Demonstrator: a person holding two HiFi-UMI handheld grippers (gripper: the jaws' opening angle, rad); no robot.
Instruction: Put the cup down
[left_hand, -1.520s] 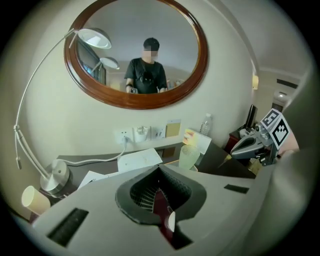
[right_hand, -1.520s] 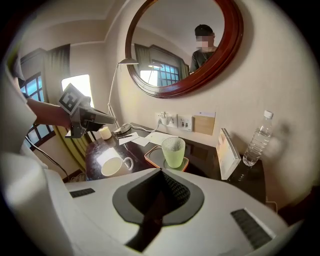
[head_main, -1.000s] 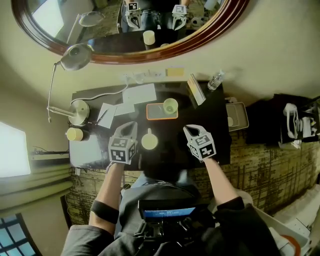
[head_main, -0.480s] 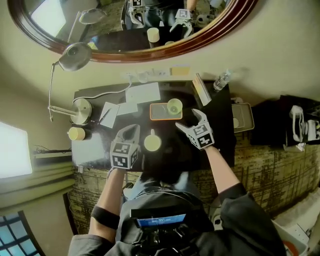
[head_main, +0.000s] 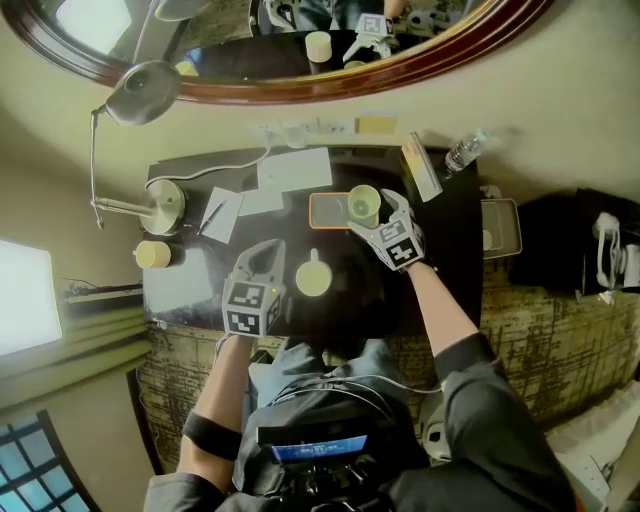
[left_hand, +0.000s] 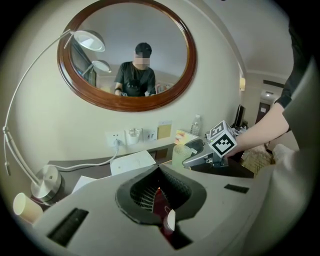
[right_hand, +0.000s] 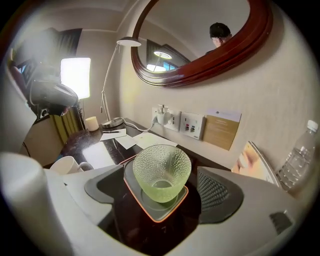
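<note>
Since the jaws of the right gripper (right_hand: 164, 196) have just opened wide around the green cup (right_hand: 161, 170) mid-frame without touching it, centre them and close gently.

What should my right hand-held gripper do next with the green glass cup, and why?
Probably ease in slightly and close the right hand-held gripper on the green glass cup. Its jaws have just been opening and stand wide, with the cup between them but untouched, upright on the orange-rimmed tray. It likely needs gripping before it can be set down elsewhere.
</note>
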